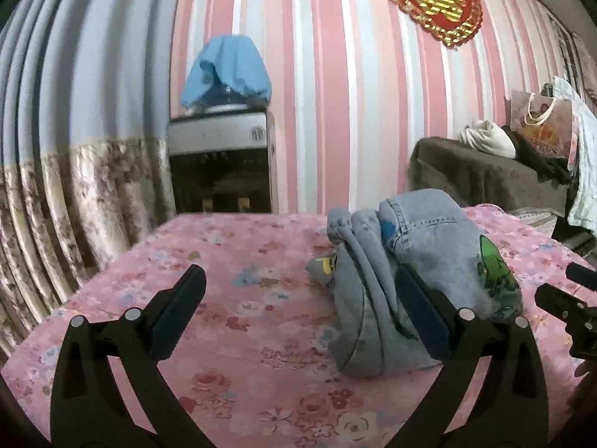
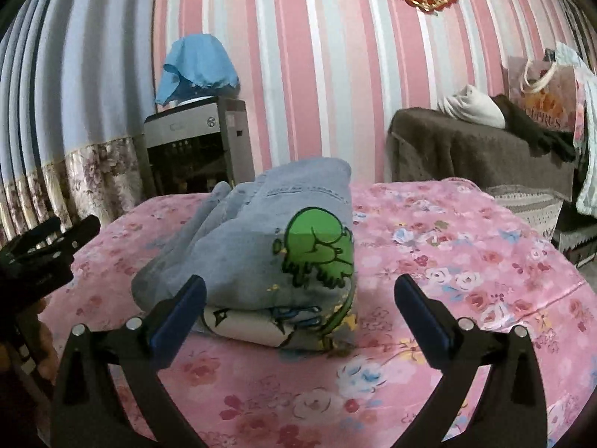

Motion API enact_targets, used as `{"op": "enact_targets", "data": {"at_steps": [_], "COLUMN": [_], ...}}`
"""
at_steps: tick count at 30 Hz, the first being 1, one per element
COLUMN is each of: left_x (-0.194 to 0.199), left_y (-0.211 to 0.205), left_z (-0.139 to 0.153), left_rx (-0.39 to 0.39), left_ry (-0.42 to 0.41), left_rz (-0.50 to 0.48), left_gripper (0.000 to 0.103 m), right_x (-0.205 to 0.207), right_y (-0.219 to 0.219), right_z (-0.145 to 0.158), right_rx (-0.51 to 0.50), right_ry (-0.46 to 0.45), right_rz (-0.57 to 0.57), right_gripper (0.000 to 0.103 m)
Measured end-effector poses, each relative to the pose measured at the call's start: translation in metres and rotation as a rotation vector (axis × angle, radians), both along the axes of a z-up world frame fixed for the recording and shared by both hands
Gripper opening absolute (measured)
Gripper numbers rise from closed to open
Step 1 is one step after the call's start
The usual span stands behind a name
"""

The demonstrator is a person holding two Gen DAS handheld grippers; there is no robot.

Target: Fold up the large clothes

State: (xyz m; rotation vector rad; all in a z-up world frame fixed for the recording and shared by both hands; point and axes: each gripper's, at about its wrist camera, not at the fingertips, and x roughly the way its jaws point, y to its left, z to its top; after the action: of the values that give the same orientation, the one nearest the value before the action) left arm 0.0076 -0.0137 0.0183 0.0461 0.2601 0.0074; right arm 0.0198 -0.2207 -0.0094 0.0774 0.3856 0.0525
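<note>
Black tongs with blue pads stand wide apart on both sides, nothing between them. The left gripper [image 1: 300,287] hangs over the pink floral bedspread [image 1: 231,336], its right pad just in front of the folded clothes [image 1: 410,272] — whether it touches them I cannot tell. The right gripper [image 2: 300,295] faces the same bundle [image 2: 261,246] from the near edge of the bed, the green cartoon print [image 2: 317,246] turned toward it. The bundle — pale denim over grey fabric — lies near the middle of the bedspread [image 2: 466,261], toward the far edge. Beyond that edge stand a grey cabinet [image 1: 220,164] under a blue cloth [image 1: 227,71], and a brown covered seat [image 2: 477,156] by the striped wall [image 2: 328,74].
</note>
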Motion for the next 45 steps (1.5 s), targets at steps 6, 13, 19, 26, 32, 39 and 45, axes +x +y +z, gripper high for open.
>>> {"op": "enact_targets", "data": {"at_steps": [6,13,19,26,32,39,45], "left_x": [-0.012,-0.007,0.002,0.000,-0.001,0.004,0.004], "left_y": [-0.016,-0.013,-0.005,-0.005,-0.006,-0.004,-0.001], "left_z": [-0.010,-0.013,-0.018,-0.017,-0.017,-0.019,-0.019], "left_rx": [0.077,0.053,0.037,0.037,0.031,0.002,-0.009], "left_ry": [-0.019,0.014,0.070,0.054,0.056,0.079,0.079], "left_rz": [-0.008,-0.020,0.067,0.050,-0.004,-0.045,-0.049], "left_gripper": [0.100,0.100,0.100,0.100,0.100,0.100,0.100], "right_x": [-0.011,-0.010,-0.014,-0.014,-0.013,-0.014,-0.014], "right_y": [0.000,-0.004,0.003,0.004,0.005,0.002,0.003], "right_z": [0.003,0.003,0.004,0.004,0.003,0.003,0.003], "right_rx": [-0.013,0.001,-0.042,-0.046,-0.053,-0.050,-0.062], "right_ry": [-0.059,-0.052,-0.074,-0.074,-0.070,-0.065,-0.069], "right_rz": [-0.028,-0.044,-0.041,-0.040,-0.053,-0.067,-0.068], "right_gripper": [0.101,0.101,0.101,0.101,0.101,0.101,0.101]}}
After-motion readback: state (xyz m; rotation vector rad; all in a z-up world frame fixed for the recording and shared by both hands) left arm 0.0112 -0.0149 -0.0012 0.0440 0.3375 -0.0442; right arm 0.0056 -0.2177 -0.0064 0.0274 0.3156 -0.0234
